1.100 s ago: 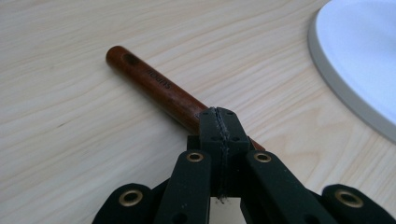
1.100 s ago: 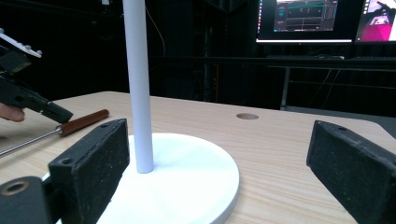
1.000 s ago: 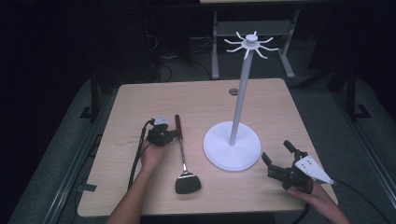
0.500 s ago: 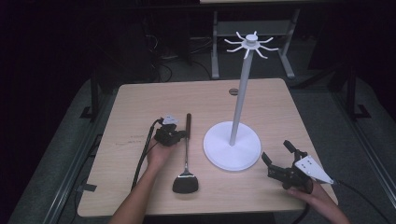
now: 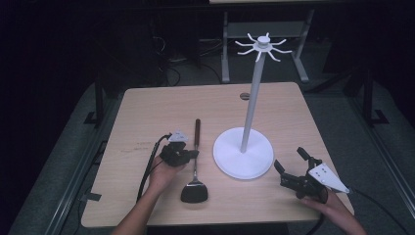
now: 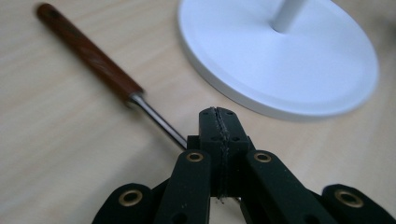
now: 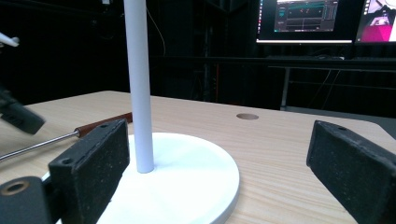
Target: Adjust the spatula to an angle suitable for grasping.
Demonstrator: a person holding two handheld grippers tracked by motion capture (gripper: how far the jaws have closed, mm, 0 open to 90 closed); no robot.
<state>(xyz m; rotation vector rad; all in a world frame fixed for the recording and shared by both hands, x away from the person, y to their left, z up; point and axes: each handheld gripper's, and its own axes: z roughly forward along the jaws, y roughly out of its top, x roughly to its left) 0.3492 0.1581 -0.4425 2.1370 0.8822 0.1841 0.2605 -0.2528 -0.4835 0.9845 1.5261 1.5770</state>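
A spatula (image 5: 195, 188) with a black head, a metal shaft and a brown wooden handle (image 6: 88, 51) lies flat on the wooden table, left of a white hook stand (image 5: 243, 154). My left gripper (image 5: 185, 155) sits over the shaft with its jaws pressed together; in the left gripper view (image 6: 217, 122) the shaft runs under them, and whether it is pinched is hidden. My right gripper (image 5: 289, 160) rests at the front right of the stand's base, open and holding nothing. In the right gripper view (image 7: 219, 154) it faces the stand's pole (image 7: 139, 84).
The stand's round base (image 6: 280, 56) takes up the middle of the table (image 5: 147, 112), and its top ring of hooks (image 5: 264, 45) stands high above. A small round hole (image 5: 244, 96) is near the far edge. Dark floor, cables and frames surround the table.
My left gripper moved right to the spatula, then toward the person along it onto the shaft. The spatula's handle swung slightly right. The right gripper stayed still.
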